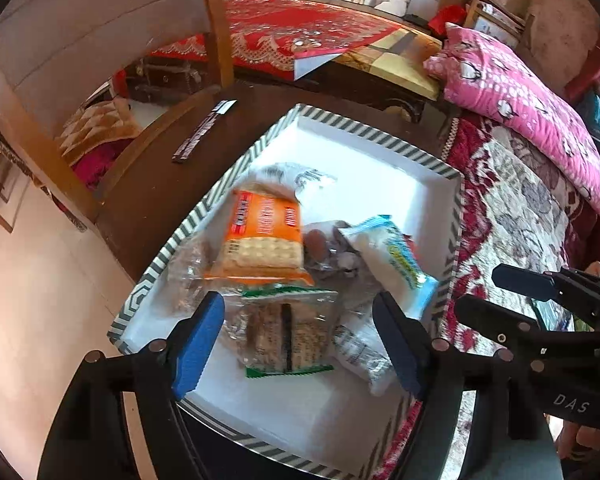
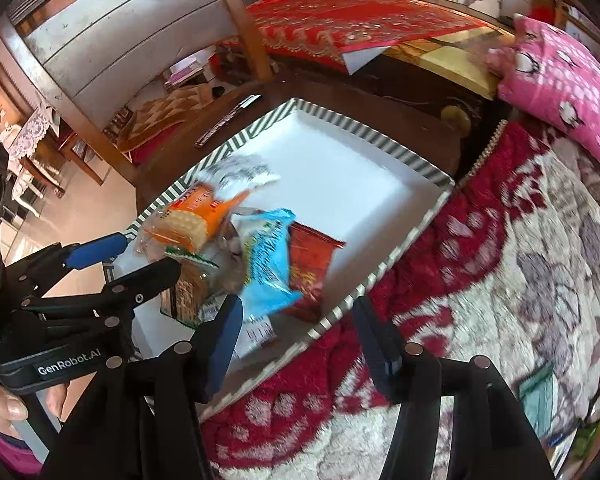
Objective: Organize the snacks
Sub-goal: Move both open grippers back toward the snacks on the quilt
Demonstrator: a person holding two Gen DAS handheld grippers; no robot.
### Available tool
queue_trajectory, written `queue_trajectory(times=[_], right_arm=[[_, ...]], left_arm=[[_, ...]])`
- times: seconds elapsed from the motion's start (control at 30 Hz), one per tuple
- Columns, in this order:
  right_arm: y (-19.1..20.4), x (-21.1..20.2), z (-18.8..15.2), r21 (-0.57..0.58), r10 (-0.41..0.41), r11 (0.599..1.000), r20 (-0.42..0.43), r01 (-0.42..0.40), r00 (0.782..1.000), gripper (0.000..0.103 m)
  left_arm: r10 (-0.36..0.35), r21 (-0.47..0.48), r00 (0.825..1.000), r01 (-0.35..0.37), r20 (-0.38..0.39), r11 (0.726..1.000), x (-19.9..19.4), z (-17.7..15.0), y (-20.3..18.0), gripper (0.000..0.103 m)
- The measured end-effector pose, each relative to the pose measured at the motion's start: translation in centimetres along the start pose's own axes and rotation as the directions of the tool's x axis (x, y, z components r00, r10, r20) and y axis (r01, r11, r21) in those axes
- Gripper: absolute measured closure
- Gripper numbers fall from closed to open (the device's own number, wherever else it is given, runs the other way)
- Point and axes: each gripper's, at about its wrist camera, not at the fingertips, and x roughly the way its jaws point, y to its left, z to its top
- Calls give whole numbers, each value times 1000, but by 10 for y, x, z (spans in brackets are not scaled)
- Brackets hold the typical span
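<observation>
Nearest the left wrist camera, our left gripper stands wide, with nothing pressed between its blue pads. The green-edged sesame cracker pack lies in the gap between them, resting on the tray floor and not gripped. Our right gripper stands at a moderate spread and holds nothing; it hovers over the near corner of the tray where the rim meets the floral blanket.

The snacks sit in the striped tray, bunched at its near end. Beyond the sesame pack we note the orange cracker pack lying partly over a clear-wrapped item that we cannot identify. Beside it is the blue-and-white packet, and a red packet shows partly under that one in the right wrist view. A white-and-grey packet lies just behind the orange one. The far half of the tray is bare white floor.

Judgement: both claws appear free, so the step in hand is choosing the next packet. We recommend working from the top of the heap, taking one packet at a time by a sealed edge rather than across the crackers, which may crush. The bare far half offers room to lay packets flat and side by side. Keep the two grippers apart; they stand near each other at the tray's near corner.
</observation>
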Motion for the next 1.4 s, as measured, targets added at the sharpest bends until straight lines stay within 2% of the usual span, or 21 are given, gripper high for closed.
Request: queue_trajectory(times=[0.33, 0.63, 0.9, 1.2, 1.3, 1.4], right_arm=[[-33, -22, -37, 73, -22, 997, 2, 22, 1000, 39], [-69, -47, -75, 152, -66, 986, 6, 64, 998, 38], [-108, -69, -112, 220, -109, 970, 0, 106, 994, 36], [-167, -84, -151, 291, -161, 942, -35, 165, 986, 35], [-181, -81, -151, 288, -165, 943, -38, 168, 986, 34], [-189, -71, -141, 234, -162, 957, -45, 168, 986, 33]], left_arm=[[-33, 80, 999, 32, 6, 996, -9, -10, -46, 25], [-71, 176, 997, 71, -8, 982, -10, -24, -100, 24], [-110, 249, 993, 116, -39, 961, -6, -35, -151, 24], [-120, 303, 989, 142, -91, 942, 5, -45, -188, 24], [-115, 312, 988, 141, -102, 939, 9, -48, -193, 24], [-109, 313, 987, 140, -115, 939, 14, -49, -193, 24]])
